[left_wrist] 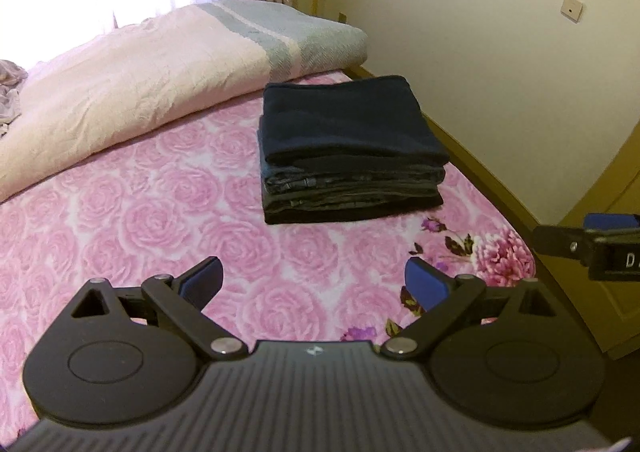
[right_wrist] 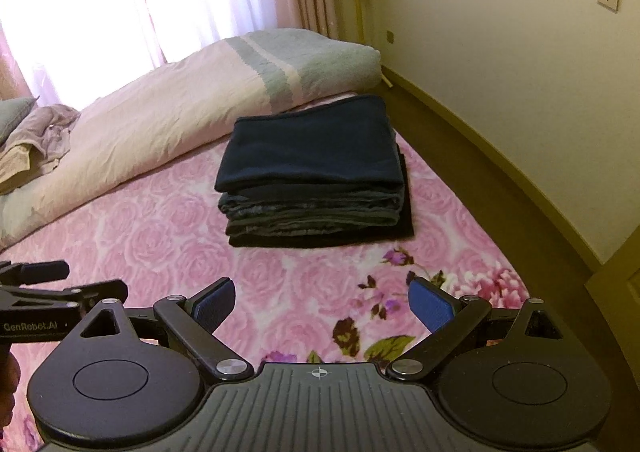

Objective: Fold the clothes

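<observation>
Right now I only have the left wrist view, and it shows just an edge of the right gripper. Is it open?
Observer: Yes. The right gripper is open, with nothing between its fingers.
Operator: Anything unfolded? I only see a scrap of fabric far left.
Observer: A crumpled lilac garment lies beside the duvet.
Operator: Is the stack tidy?
Observer: Mostly. The black bottom piece pokes out on the right side of the stack.
</observation>
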